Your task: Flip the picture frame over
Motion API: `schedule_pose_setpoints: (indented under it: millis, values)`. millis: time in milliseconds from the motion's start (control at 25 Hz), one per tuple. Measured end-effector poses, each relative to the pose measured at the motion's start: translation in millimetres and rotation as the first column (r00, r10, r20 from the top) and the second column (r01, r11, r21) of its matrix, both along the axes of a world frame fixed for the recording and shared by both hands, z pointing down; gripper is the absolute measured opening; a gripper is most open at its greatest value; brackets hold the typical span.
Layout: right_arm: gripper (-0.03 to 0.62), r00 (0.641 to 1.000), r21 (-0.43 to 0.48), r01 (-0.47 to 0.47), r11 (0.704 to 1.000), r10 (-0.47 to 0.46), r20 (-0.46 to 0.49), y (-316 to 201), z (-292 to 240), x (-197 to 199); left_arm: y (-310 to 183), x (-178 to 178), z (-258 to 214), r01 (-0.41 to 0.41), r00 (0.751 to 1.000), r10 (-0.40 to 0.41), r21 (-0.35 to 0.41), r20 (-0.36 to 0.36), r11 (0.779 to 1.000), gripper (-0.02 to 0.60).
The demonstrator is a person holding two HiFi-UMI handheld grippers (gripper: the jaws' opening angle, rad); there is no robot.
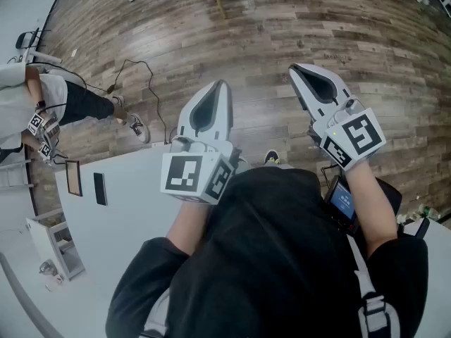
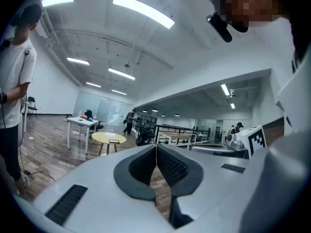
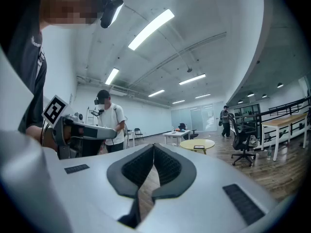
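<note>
Lying on the white table point(image 1: 134, 206) at the left edge of the head view, the slim brown-rimmed rectangular picture frame point(image 1: 73, 178) is running its long axis up-down. The left gripper point(image 1: 223, 84) is hovering nearer than the right gripper point(image 1: 294, 70), and both are pressing their jaws together on nothing.

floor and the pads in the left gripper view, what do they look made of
Floor: likely wood planks or wood-look laminate, matt; grain and plank seams show. Pads: probably black rubber, matt, with a fine ribbed texture.
</note>
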State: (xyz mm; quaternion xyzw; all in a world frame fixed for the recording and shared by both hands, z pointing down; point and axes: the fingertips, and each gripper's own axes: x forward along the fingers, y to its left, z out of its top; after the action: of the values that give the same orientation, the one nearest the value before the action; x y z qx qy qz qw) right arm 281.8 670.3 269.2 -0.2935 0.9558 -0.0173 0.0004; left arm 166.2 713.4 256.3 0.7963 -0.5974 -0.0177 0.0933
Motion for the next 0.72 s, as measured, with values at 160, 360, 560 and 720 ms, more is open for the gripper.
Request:
schedule_pose_setpoints:
  millis: [160,360,560,720]
  values:
    - [0.018,1.000,0.002,-0.011,1.000,0.011,-0.005,2.7,-0.9,-0.4,1.2,-1.8,-0.1,-0.003,1.000,0.003,-0.011,-0.011,1.000,0.023]
    - [0.018,1.000,-0.003,-0.017,1.000,0.017,-0.008,-2.9,1.6,-1.4,-3.5,-1.7,-3.4,0.004,1.000,-0.004,-0.004,-0.010,1.000,0.023]
    - [0.018,0.999,-0.019,-0.045,0.999,0.044,-0.023,-13.6,9.2,3.8,-9.5,-0.9,-2.5,0.010,1.000,-0.010,-0.009,-0.005,1.000,0.023]
    - [0.018,0.997,-0.041,-0.076,0.996,0.077,0.006,-21.1,10.2,15.6,-9.2,-0.8,0.2,0.026,1.000,-0.026,-0.019,0.001,0.999,0.023]
